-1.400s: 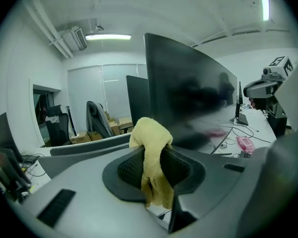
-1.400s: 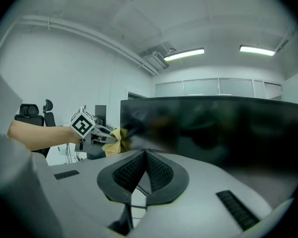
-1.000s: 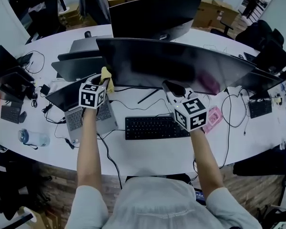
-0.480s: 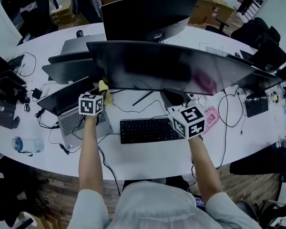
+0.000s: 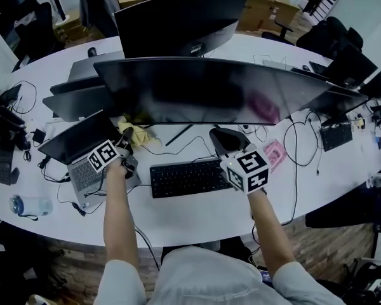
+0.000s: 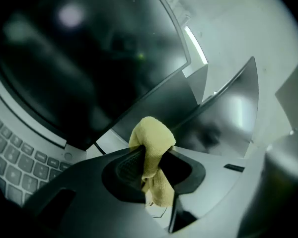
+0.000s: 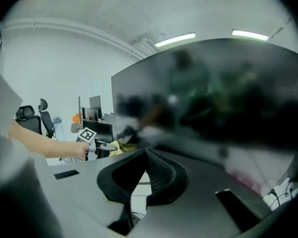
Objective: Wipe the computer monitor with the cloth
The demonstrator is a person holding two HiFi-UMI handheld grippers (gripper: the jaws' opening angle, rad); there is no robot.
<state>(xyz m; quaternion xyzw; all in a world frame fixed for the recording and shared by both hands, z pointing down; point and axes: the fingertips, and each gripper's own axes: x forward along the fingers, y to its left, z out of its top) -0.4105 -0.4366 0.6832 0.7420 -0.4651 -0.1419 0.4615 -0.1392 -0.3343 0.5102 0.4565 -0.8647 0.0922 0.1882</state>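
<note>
Both bare forearms reached forward, sleeves bunched near the elbows. Left gripper (image 5: 124, 136) angled up and to the right, jaws clamped on a yellow cloth (image 6: 151, 143). Right gripper (image 5: 223, 138) held well apart from it, jaws together, nothing between them.

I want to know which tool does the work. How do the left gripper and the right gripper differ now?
The left gripper pinches the yellow cloth; the right gripper is shut and holds nothing. The left gripper is by the laptop; the right gripper is by the keyboard. Both point toward the monitor.
</note>
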